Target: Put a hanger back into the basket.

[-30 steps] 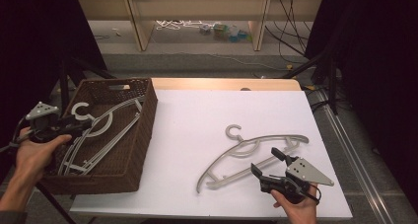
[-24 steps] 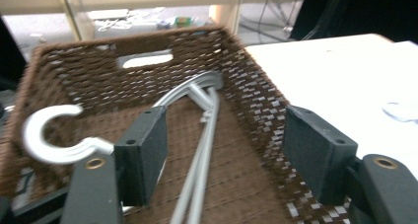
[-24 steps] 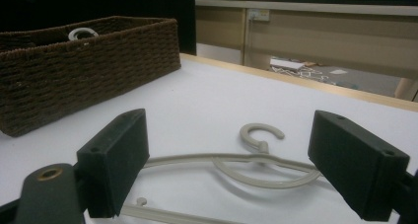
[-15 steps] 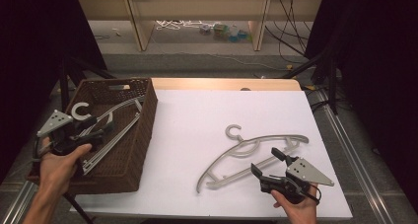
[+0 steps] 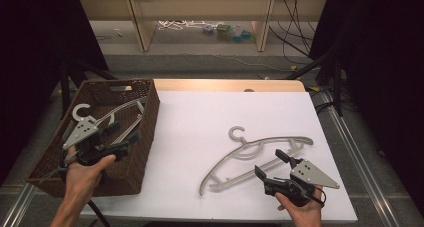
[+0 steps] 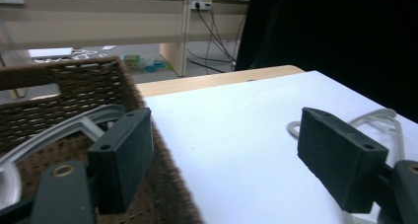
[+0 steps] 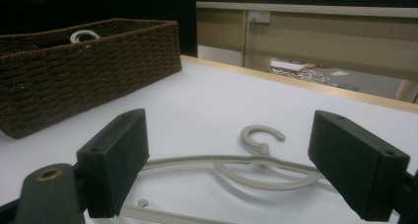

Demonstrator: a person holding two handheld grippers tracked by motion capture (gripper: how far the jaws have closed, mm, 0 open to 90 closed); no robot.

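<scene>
Hanger on table [image 5: 257,154]: a grey plastic clothes hanger lies flat on the white table [image 5: 200,117], hook pointing away from the person, just ahead of the right gripper [image 5: 274,164].
Handling: probably light and stiff, with smooth thin arms that could slip or pivot in a pinch; the straight lower bar nearest the jaws looks the best place to take hold, as the hook is thin and curved.
Right gripper state: jaws spread wide, nothing between them; in the right gripper view the hanger [image 7: 256,157] lies just ahead of and below the pads.
Left gripper [image 5: 117,147]: over the basket's right side, its jaws have just been opening and stand wide apart with nothing between them.
Basket [image 5: 150,107]: brown wicker, at the table's left edge, well apart from the loose hanger.
Basket contents: grey hangers [image 5: 112,114] like the one on the table, lying slantwise; how many I cannot tell.
</scene>
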